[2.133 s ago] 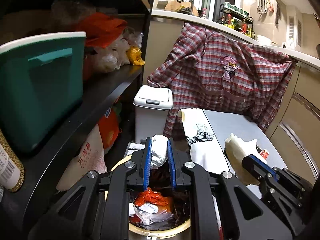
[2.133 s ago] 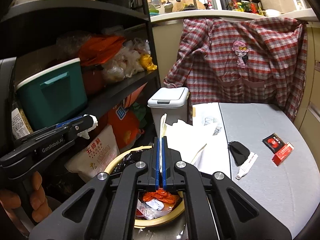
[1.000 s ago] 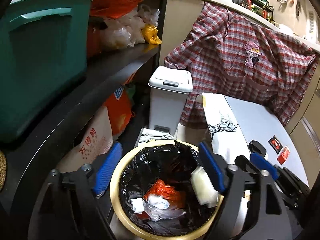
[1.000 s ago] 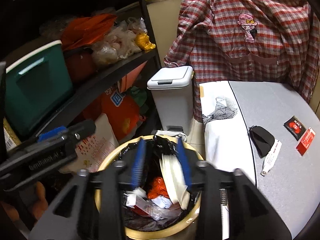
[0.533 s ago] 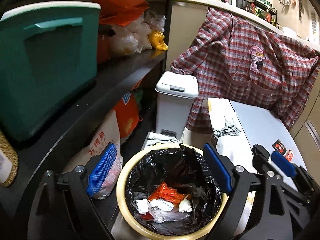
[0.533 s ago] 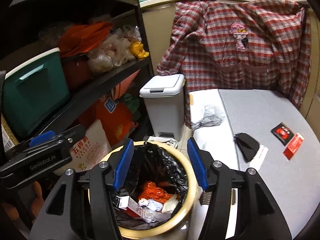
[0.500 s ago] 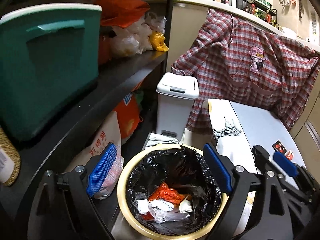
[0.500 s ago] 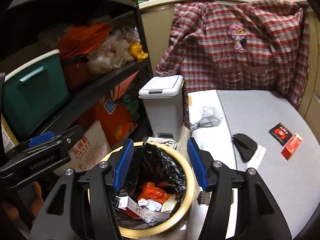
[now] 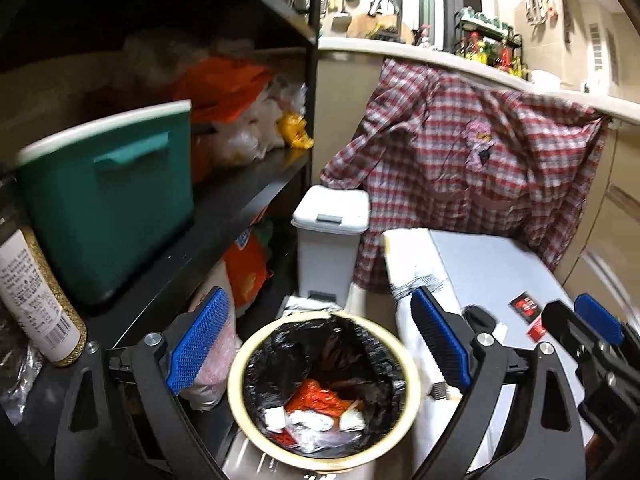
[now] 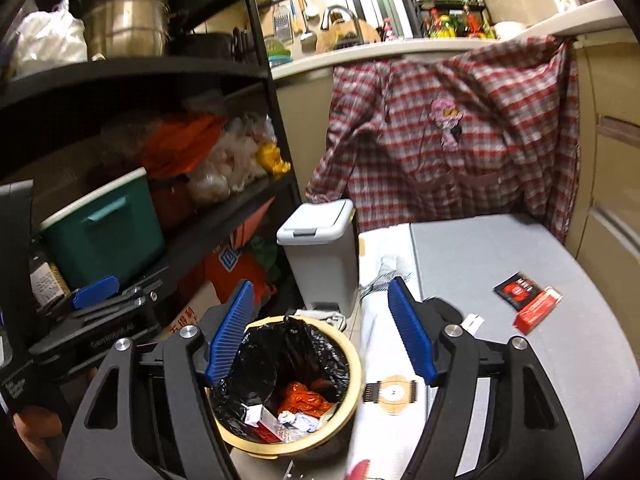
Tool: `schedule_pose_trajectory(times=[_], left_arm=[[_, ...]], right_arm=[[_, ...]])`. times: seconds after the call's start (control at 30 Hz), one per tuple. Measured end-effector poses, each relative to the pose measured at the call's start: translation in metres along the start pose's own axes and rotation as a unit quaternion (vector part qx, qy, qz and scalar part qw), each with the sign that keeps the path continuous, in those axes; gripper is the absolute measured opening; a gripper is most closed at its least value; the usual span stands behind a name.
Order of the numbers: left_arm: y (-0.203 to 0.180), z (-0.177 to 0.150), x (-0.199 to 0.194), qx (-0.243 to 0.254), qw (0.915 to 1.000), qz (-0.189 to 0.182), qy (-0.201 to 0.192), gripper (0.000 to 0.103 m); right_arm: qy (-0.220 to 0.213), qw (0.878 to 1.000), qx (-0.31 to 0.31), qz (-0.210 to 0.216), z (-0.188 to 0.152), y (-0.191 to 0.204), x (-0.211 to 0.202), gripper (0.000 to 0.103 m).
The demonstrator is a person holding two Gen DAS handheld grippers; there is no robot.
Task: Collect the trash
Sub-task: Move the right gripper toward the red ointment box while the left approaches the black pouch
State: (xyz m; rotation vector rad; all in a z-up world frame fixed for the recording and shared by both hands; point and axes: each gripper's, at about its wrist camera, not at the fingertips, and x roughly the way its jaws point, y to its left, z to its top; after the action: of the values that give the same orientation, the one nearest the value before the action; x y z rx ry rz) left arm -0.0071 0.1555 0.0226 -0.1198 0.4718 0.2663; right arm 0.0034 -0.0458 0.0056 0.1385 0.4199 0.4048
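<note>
— What's nearest you?

— My left claw and right claw, both spreading wider, nothing between their blue pads. Below sits the round tan-rimmed bin with a black liner, holding orange plastic and crumpled white wrappers.

— Farther out?

— On the grey bench, a black-and-red sachet and red packet; their print is too blurred to read. Beyond, a white lidded pedal bin.

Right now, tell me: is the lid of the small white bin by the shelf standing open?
No. In the right wrist view the white bin has its lid lying flat and closed on top.
</note>
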Motion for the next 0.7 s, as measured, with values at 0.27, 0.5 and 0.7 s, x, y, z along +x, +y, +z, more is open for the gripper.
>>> schedule_pose_trajectory(times=[0.27,0.5,0.7], left_arm=[[-0.05,0.006,-0.029,0.029,0.9987,-0.032,-0.027,0.095],[-0.099,0.0,-0.019,0.057,0.9957,-0.07,-0.022,0.095],[-0.136,-0.012,0.015,0.067,0.9929,-0.098,-0.001,0.095]], right_arm=[[-0.036,0.999,0.001,-0.024,0.005,-0.035,-0.046,0.081],[-0.032,0.996,0.03,-0.079,0.001,-0.087,-0.052,0.082],[-0.017,0.989,0.054,-0.14,-0.011,-0.133,-0.037,0.083]])
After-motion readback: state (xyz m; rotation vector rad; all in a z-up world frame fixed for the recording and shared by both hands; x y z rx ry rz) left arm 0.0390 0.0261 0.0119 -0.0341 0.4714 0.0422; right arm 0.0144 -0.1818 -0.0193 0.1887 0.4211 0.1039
